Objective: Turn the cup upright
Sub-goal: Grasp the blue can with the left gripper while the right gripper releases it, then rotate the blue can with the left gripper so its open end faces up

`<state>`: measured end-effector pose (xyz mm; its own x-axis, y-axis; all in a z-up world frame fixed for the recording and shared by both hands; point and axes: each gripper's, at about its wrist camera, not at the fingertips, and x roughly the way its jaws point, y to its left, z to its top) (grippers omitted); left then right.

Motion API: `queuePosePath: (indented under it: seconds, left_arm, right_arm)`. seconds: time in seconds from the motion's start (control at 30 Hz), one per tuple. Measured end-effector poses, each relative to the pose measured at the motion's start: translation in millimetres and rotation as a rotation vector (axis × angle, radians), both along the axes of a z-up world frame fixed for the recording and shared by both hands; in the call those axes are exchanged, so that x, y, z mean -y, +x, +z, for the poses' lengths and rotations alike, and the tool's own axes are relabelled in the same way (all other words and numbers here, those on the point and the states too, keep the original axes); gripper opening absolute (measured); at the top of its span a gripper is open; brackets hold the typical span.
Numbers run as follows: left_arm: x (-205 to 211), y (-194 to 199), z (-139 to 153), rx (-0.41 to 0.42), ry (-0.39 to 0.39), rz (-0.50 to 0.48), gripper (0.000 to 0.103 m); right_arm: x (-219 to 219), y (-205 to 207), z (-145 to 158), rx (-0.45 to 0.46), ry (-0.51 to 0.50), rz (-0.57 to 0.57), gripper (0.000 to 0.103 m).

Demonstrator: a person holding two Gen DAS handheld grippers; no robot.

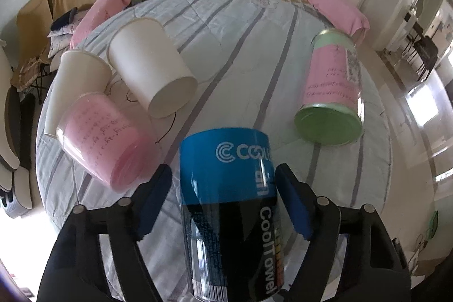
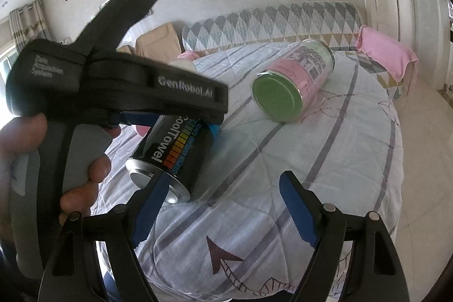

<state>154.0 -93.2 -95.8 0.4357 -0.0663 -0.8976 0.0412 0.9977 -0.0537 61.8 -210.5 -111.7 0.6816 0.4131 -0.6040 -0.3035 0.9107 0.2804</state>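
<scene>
Left gripper (image 1: 223, 200) straddles the blue-and-black CoolTowel cup (image 1: 229, 205), which lies on its side on the striped bedspread (image 1: 254, 53), metal end toward the camera side. Jaws sit wide either side of the body, right pad looks touching or just beside the wall, left pad apart with a gap, so no squeeze yet, probably lined up across the middle so the cup can pivot upright after closing. Right-wrist view shows the same cup (image 2: 175, 152) under the left tool, silver base (image 2: 158, 184) facing out. Right gripper (image 2: 223, 208) hangs wide and empty near the bed edge, likely parked clear. Other containers also lie tipped: pink cup (image 1: 104, 140) just left, two white paper cups (image 1: 150, 67) behind it, green-lidded pink can (image 1: 331, 92) well apart on the right. Soft bedding may let the cup roll when pinched.
</scene>
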Motion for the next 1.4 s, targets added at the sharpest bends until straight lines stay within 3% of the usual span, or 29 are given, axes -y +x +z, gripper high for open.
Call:
queuePosePath:
  seconds: [0.3, 0.7, 1.4]
  left_arm:
    - [-1.1, -7.0, 7.7, 0.058, -0.016, -0.025, 0.070]
    - [-13.9, -36.6, 47.7, 0.274, -0.004, -0.034, 0.069]
    - [-18.7, -46.4, 43.5, 0.284, -0.032, -0.054, 0.070]
  right_arm:
    - [1.2, 0.9, -0.1, -0.008, 0.011, 0.005, 0.082]
    - [-14.1, 7.4, -0.1, 0.008, -0.004, 0.007, 0.082]
    - [-20.2, 28.9, -13.7, -0.047, -0.008, -0.067, 0.082]
